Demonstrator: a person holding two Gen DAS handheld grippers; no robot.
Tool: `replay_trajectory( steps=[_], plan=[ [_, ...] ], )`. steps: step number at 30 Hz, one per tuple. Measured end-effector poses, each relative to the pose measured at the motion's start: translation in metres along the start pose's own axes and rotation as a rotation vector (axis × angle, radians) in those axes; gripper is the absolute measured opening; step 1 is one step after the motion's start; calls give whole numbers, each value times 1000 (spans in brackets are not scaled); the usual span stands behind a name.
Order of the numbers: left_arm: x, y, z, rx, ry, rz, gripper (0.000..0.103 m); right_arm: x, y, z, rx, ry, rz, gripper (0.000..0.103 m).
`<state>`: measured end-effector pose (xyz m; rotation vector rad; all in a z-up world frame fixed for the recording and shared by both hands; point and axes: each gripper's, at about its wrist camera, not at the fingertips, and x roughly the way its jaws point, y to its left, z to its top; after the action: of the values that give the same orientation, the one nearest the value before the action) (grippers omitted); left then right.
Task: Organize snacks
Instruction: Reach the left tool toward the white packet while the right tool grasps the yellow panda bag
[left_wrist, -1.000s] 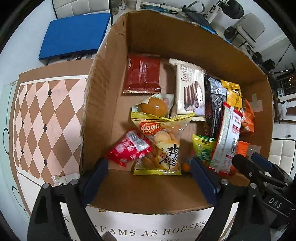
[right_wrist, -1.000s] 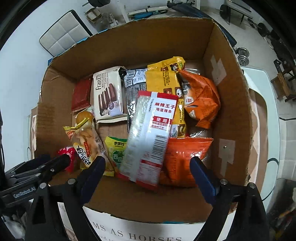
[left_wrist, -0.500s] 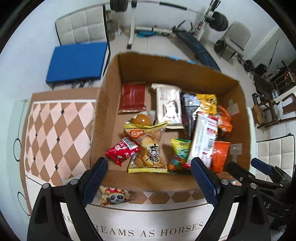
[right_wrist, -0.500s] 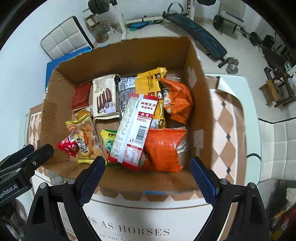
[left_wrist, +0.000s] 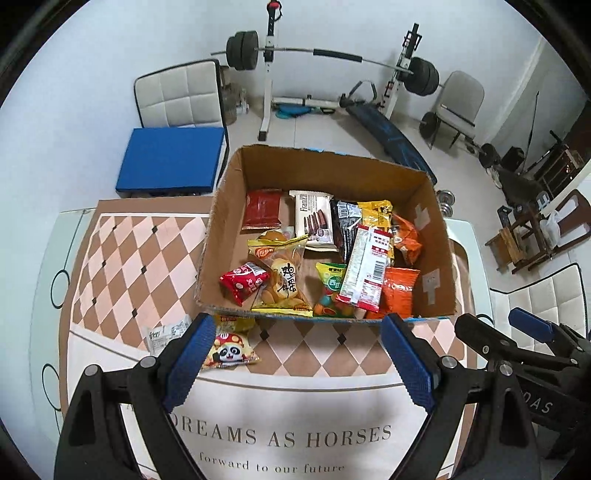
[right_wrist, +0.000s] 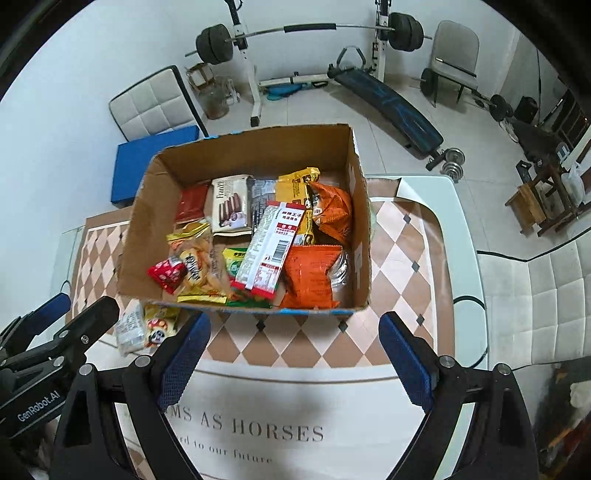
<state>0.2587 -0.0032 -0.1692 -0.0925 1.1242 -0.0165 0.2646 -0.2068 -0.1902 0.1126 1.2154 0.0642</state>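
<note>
Left gripper: fingers spread wide, holding nothing, up above the tablecloth.
Right gripper: also spread wide and holding nothing, beside the left one.
Panda snack: lying on the tablecloth, just outside the box, near the left gripper's left finger.
White packet: on the cloth too, right beside the panda snack.
Box: lots of snack bags are inside it.
How far along: it looks nearly done. I think two snacks are left to put in.
Left view only: the panda's face shows clearly.
Right view only: a silver packet tucked under the orange bag.
</note>
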Motion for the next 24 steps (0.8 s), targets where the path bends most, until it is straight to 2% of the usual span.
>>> replay_trajectory(
  steps=[6, 9, 11, 13, 18, 24],
  plan=[
    [-15, 2, -13, -13, -26, -21, 92, -23, -5, -15, 8, -23, 4, 95],
    [-15, 9, -17, -17, -18, -85, 92, -24, -7, -20, 45, -12, 31, 97],
    [-9, 19, -17, -17, 5, -131, 103, -20, -5, -25, 75, 4, 60, 98],
    [-5, 29, -19, -9, 5, -140, 103, -12, 2, -31, 102, 23, 84, 98],
    [17, 76, -26, 21, 26, -88, 103, 30, 35, -47, 141, 104, 143, 98],
    [60, 144, -38, 30, 101, 35, 103, 102, 93, -63, 132, 205, 200, 98]
  ],
)
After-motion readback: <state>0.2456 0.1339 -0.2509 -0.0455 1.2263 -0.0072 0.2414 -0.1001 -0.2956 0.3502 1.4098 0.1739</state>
